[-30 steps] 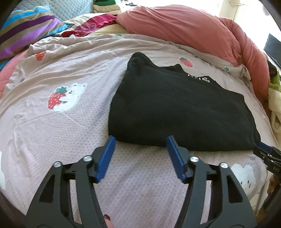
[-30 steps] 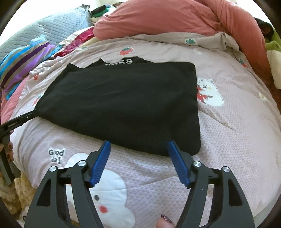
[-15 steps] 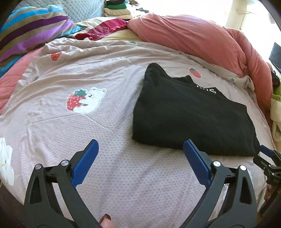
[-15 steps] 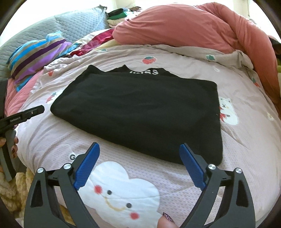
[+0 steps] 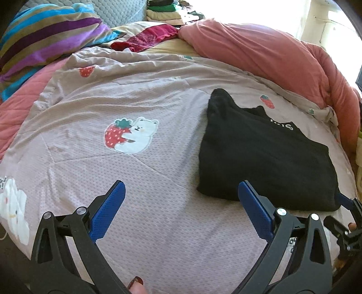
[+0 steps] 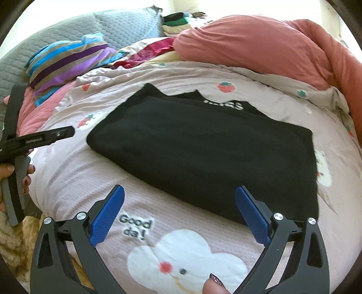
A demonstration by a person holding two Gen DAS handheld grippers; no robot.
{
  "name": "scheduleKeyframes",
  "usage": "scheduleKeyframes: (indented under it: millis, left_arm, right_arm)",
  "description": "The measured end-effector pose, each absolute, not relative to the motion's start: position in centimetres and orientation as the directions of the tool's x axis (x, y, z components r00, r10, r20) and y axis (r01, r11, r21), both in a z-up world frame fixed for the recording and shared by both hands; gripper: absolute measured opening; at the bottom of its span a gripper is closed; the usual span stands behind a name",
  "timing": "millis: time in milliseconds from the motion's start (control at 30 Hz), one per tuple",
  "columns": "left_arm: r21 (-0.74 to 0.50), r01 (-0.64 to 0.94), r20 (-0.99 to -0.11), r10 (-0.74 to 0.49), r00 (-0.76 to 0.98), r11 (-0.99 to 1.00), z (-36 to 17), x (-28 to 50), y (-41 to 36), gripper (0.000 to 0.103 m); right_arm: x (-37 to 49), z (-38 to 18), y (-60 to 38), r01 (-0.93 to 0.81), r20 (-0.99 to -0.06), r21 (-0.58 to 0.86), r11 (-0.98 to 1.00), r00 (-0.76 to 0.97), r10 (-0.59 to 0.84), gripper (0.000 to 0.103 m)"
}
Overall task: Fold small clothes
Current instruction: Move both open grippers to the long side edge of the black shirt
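A black garment (image 5: 264, 158) with white lettering lies folded flat on the pink bedspread (image 5: 140, 171); it also shows in the right wrist view (image 6: 203, 149). My left gripper (image 5: 181, 203) is open and empty, above the bedspread just left of the garment's near corner. My right gripper (image 6: 179, 210) is open and empty, just in front of the garment's near edge. The left gripper shows at the left edge of the right wrist view (image 6: 38, 140); the right gripper shows at the right edge of the left wrist view (image 5: 346, 217).
A salmon duvet (image 5: 267, 52) is heaped along the far and right side of the bed. A striped pillow (image 5: 45, 38), a grey pillow (image 6: 126, 27), red clothes (image 5: 147, 38) and a stack of folded clothes (image 5: 165, 11) lie at the back.
Both grippers have opened wider and drawn back from the garment's near edge. The left gripper has shifted left, so the garment now sits to its right.
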State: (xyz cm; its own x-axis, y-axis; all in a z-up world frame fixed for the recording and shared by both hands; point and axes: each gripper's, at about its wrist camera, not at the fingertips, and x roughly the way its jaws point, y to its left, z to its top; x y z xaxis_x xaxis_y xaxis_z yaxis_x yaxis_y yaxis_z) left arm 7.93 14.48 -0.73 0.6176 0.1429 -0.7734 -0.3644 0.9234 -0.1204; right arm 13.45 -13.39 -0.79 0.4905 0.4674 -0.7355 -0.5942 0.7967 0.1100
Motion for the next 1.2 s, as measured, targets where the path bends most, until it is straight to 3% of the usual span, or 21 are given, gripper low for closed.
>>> scheduleKeyframes:
  millis: [533, 1200]
  left_arm:
    - [-0.110, -0.380, -0.788, 0.153, 0.596, 0.918, -0.1, 11.4, 16.6, 0.093]
    - [-0.100, -0.370, -0.809, 0.141, 0.571, 0.924, -1.3, 16.1, 18.1, 0.093]
  right_arm:
    - [12.6, -2.0, -5.3, -0.718, -0.732, -0.006, 0.696, 0.478, 0.486, 0.098]
    - [14.0, -6.0, 2.3, -0.730, -0.740, -0.243, 0.639, 0.565, 0.364, 0.098]
